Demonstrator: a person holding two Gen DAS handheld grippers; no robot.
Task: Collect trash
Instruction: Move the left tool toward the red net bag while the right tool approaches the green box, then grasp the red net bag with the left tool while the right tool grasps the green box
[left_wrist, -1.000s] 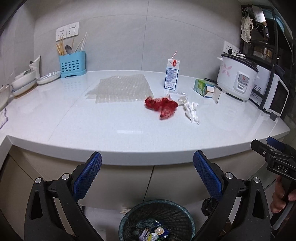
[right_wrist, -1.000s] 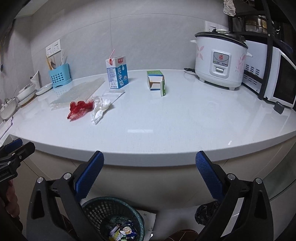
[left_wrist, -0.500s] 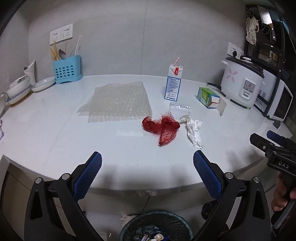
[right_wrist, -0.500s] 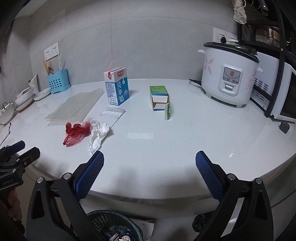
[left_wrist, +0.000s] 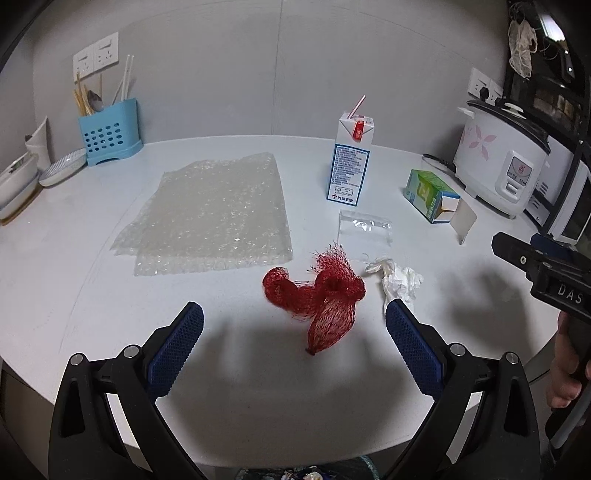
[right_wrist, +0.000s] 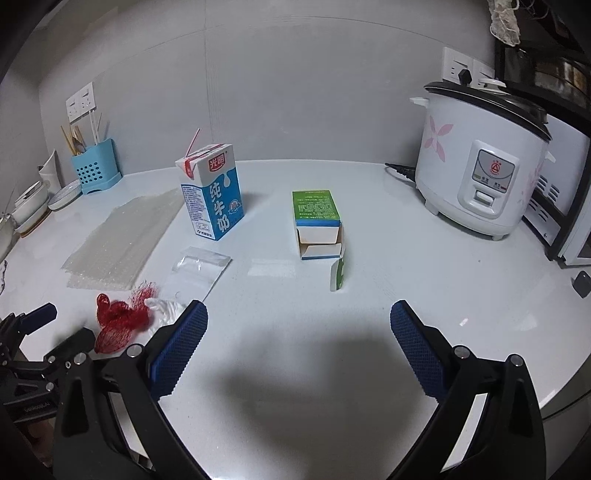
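The white surface (left_wrist: 92, 295) carries a bubble-wrap sheet (left_wrist: 210, 214), then a milk carton (right_wrist: 212, 195), a green box (right_wrist: 317, 225) and a clear bag (left_wrist: 364, 230). My left hand-held gripper (left_wrist: 293, 347) hangs wide apart just before the red mesh net (left_wrist: 317, 299), crumpled tissue (left_wrist: 400, 282) touching it; my right hand-held gripper (right_wrist: 297, 349) gapes empty too.

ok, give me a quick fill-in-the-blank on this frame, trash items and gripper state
1. The left gripper points at the ____ mesh net.
2. Both the left gripper and the right gripper are ____ and hold nothing.
3. The milk carton has a ____ sticking out of its top.
4. The green box lies with one end flap ____.

Missing words: red; open; straw; open
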